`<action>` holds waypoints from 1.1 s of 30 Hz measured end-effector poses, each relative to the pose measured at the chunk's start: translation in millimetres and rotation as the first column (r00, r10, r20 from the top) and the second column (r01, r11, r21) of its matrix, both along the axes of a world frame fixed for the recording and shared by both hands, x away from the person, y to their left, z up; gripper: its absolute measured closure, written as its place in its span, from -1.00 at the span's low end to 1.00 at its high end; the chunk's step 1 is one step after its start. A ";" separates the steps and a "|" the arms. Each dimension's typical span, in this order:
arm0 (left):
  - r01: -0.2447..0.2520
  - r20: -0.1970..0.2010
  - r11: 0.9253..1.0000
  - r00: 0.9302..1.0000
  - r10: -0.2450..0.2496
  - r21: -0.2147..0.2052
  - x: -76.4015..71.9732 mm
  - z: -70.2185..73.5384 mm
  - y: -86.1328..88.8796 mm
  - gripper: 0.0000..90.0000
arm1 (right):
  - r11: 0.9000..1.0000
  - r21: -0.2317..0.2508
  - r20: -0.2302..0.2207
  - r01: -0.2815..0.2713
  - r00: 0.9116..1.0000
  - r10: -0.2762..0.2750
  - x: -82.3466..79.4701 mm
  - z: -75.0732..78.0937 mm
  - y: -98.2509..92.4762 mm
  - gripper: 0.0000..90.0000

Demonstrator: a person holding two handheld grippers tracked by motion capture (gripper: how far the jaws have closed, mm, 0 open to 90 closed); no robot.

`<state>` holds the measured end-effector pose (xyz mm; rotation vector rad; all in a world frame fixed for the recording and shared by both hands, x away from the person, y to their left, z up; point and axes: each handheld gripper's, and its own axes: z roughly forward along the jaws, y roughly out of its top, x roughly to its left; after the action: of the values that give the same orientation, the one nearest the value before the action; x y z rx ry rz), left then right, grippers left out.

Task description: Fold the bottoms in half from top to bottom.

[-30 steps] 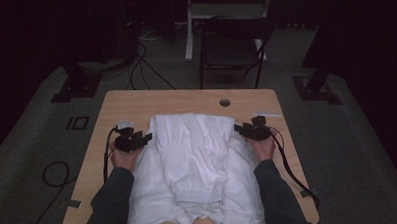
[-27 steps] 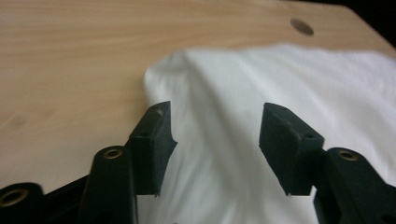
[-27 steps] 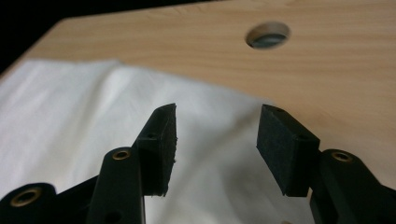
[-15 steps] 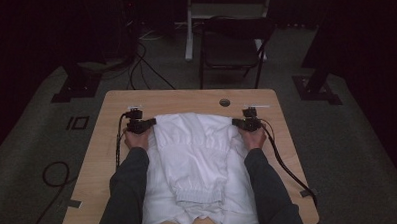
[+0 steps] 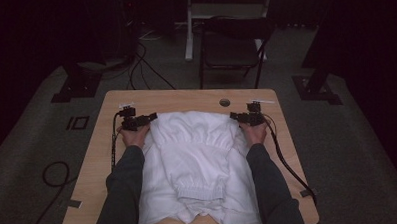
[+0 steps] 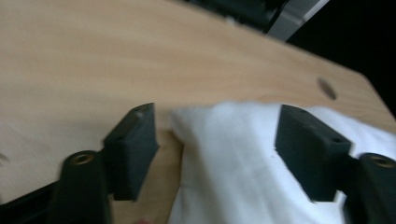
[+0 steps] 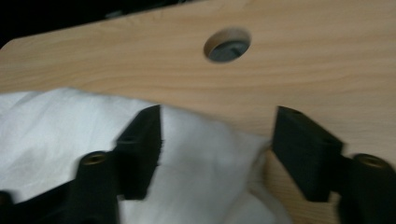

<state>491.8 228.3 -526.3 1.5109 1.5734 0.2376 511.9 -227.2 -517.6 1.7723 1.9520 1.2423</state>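
A white garment [image 5: 195,157] lies folded on the wooden table [image 5: 186,96], its ribbed hem turned up near the middle. My left gripper [image 5: 150,117] is at the garment's far left corner and my right gripper [image 5: 235,115] at its far right corner. The jaws of both have just been opening. In the left gripper view the left gripper [image 6: 215,114] stands open, with the cloth corner [image 6: 233,158] lying loose between the jaws. In the right gripper view the right gripper [image 7: 218,113] is likewise open over the other corner [image 7: 60,126], its pads off the cloth.
A round cable hole [image 5: 224,102] sits in the table just beyond the garment. A dark folding chair [image 5: 231,46] stands past the far edge. Cables [image 5: 53,172] and stand bases [image 5: 78,83] lie on the floor to the left. Bare wood flanks the garment on both sides.
Both hands slid away from the person along the garment's sides to its far corners. Over the last half second they stayed put.
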 end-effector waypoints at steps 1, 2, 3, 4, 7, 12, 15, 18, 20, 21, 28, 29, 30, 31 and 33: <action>0.004 -0.026 1.000 1.000 -0.004 0.008 2.0 -6.0 -2.1 -0.37 | 1.000 -0.011 -0.025 -0.014 1.000 0.014 2.6 -3.5 2.5 -0.41; 0.021 -0.051 1.000 0.998 -0.021 0.006 3.8 -11.9 -4.0 -0.38 | 0.999 -0.035 -0.045 -0.025 0.999 0.024 4.3 -7.1 5.4 -0.43; 0.038 -0.073 0.999 0.997 -0.038 0.009 5.3 -17.9 -7.4 -0.38 | 0.998 -0.055 -0.052 -0.039 0.998 0.037 5.5 -10.7 8.2 -0.43; 0.062 -0.068 0.998 0.996 -0.062 0.005 5.9 -21.6 -10.3 -0.38 | 0.997 -0.065 -0.078 -0.051 0.996 0.046 6.9 -15.2 11.0 -0.44; 0.090 -0.094 0.996 0.992 -0.089 0.003 9.1 -20.2 -14.7 -0.24 | 0.995 -0.090 -0.099 -0.054 0.994 0.045 9.1 -22.6 14.4 -0.33; 0.109 -0.163 0.993 0.980 -0.113 -0.037 13.9 -22.4 -19.0 0.60 | 0.992 -0.081 -0.142 -0.097 0.986 0.085 11.2 -21.2 17.2 0.56; 0.098 -0.129 0.991 0.986 -0.110 -0.094 12.3 -16.4 -12.5 0.88 | 0.994 -0.046 -0.129 -0.098 0.987 0.091 10.6 -17.3 13.7 0.83; 0.098 -0.046 0.981 0.993 -0.108 -0.168 10.6 -0.5 -6.0 0.90 | 0.994 -0.050 -0.078 -0.096 0.993 0.092 8.8 -5.5 10.8 0.86; 0.093 -0.007 0.970 0.995 -0.097 -0.225 9.5 9.0 -2.8 0.90 | 0.995 -0.037 -0.027 -0.095 0.995 0.094 7.9 4.9 8.4 0.86; 0.093 -0.007 0.970 0.995 -0.097 -0.225 9.5 9.0 -2.8 0.90 | 0.995 -0.037 -0.027 -0.095 0.995 0.094 7.9 4.9 8.4 0.86; 0.211 0.130 0.953 0.974 -0.187 -0.216 -18.7 42.8 8.6 0.90 | 0.982 -0.025 0.195 -0.189 0.962 0.191 -18.3 49.0 1.8 0.86; 0.230 0.145 0.952 0.968 -0.203 -0.204 -25.8 46.9 9.9 0.89 | 0.978 -0.024 0.211 -0.206 0.955 0.207 -24.7 50.5 -0.3 0.85; 0.252 0.167 0.945 0.961 -0.220 -0.207 -33.6 50.1 12.0 0.89 | 0.975 -0.023 0.224 -0.222 0.949 0.222 -31.8 51.6 -3.0 0.85; 0.267 0.178 0.943 0.956 -0.234 -0.200 -39.2 52.2 12.8 0.89 | 0.971 -0.017 0.235 -0.239 0.943 0.236 -39.2 51.8 -5.4 0.85; 0.308 0.199 0.936 0.941 -0.274 -0.170 -56.4 57.4 14.2 0.89 | 0.963 -0.023 0.246 -0.267 0.932 0.264 -53.8 51.5 -9.4 0.86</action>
<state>435.4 242.4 -468.9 1.5009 1.1810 0.0375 458.1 -236.6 -466.1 1.3096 2.0856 1.4798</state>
